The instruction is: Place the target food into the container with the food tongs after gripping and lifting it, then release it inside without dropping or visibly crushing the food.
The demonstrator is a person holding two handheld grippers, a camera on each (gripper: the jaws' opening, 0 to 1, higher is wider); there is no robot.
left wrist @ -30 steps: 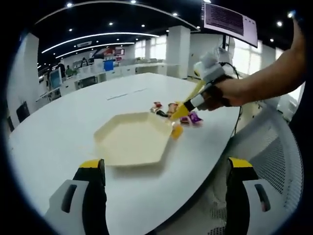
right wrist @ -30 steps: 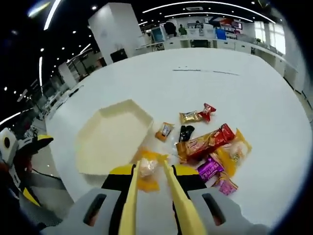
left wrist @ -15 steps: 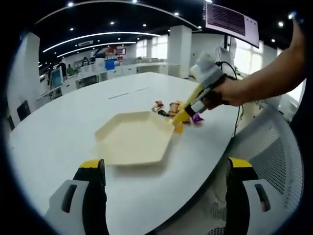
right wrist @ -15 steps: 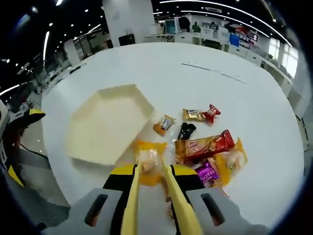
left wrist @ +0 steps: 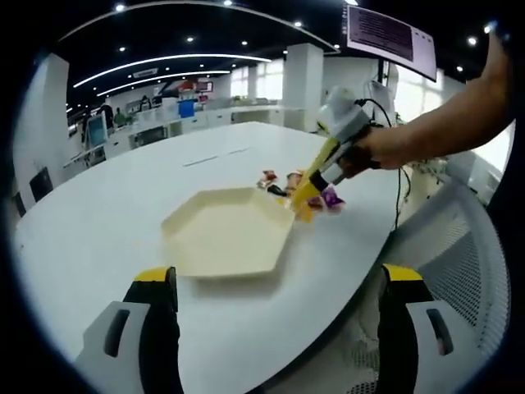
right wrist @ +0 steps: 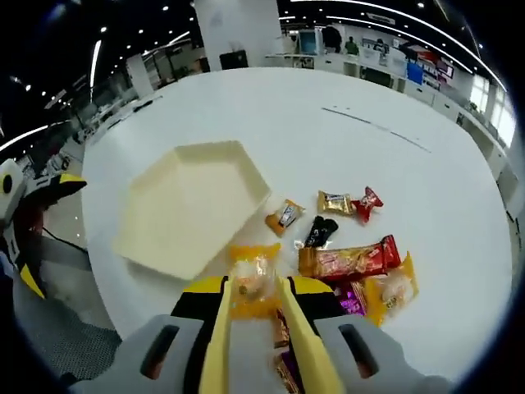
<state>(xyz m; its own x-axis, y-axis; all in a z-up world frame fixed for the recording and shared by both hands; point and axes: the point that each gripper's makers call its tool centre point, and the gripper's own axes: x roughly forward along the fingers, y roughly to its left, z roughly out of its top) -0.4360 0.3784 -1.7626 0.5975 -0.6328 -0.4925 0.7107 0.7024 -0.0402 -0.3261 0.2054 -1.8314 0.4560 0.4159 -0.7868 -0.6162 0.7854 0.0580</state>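
A cream hexagonal tray lies on the white table. My right gripper is shut on yellow food tongs. The tongs pinch a yellow snack packet, held just above the table beside the tray's near corner. From the left gripper view, the tongs and packet hang at the right corner of the tray. My left gripper stands wide open with nothing between its jaws, short of the tray.
Loose snacks lie right of the tray: a long red packet, a black one, a small orange one, purple and yellow ones. A mesh chair stands past the table edge. A person's arm reaches in.
The tongs have carried the yellow packet slightly up and along the tray's corner, still pinched. The right gripper's camera rose and shifted. The left gripper stayed put.
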